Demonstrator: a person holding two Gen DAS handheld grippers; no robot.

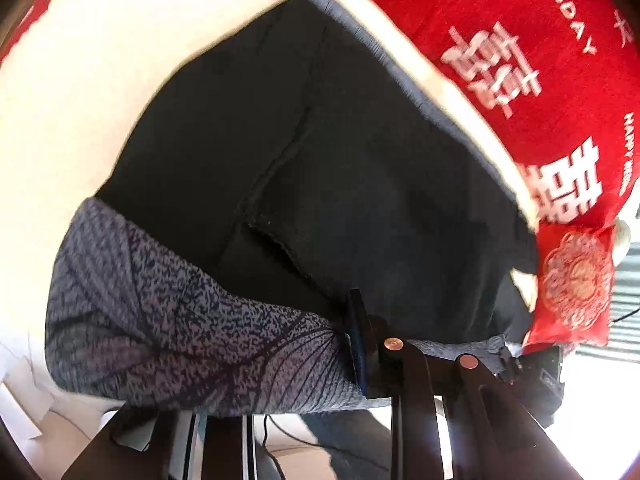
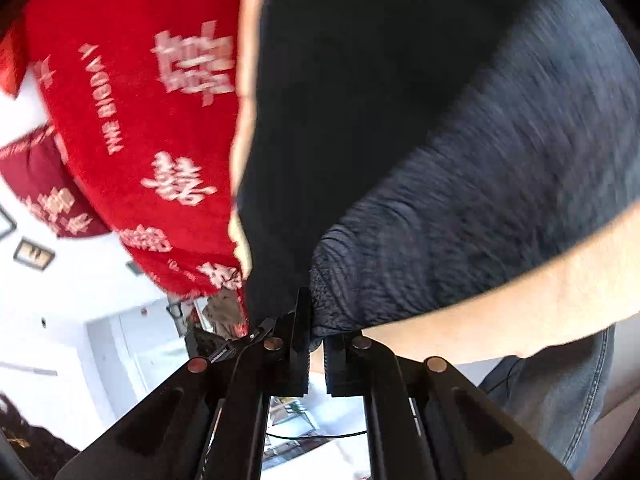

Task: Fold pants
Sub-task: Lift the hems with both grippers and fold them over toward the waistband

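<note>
Left tool (image 1: 362,344) tips buried in pants (image 1: 320,160); right tool (image 2: 316,348) clamps hem.

A red blanket (image 1: 520,40) printed with white Chinese characters and the words "BIGDAY" covers the far right of the cream bed (image 1: 100,100). In the right wrist view the same red blanket (image 2: 132,140) fills the left side. A small red pillow (image 1: 576,280) with a round white emblem lies at its near right edge. A darker red cushion (image 2: 44,192) sits further left, above a white wall with small framed pictures (image 2: 34,255).
</note>
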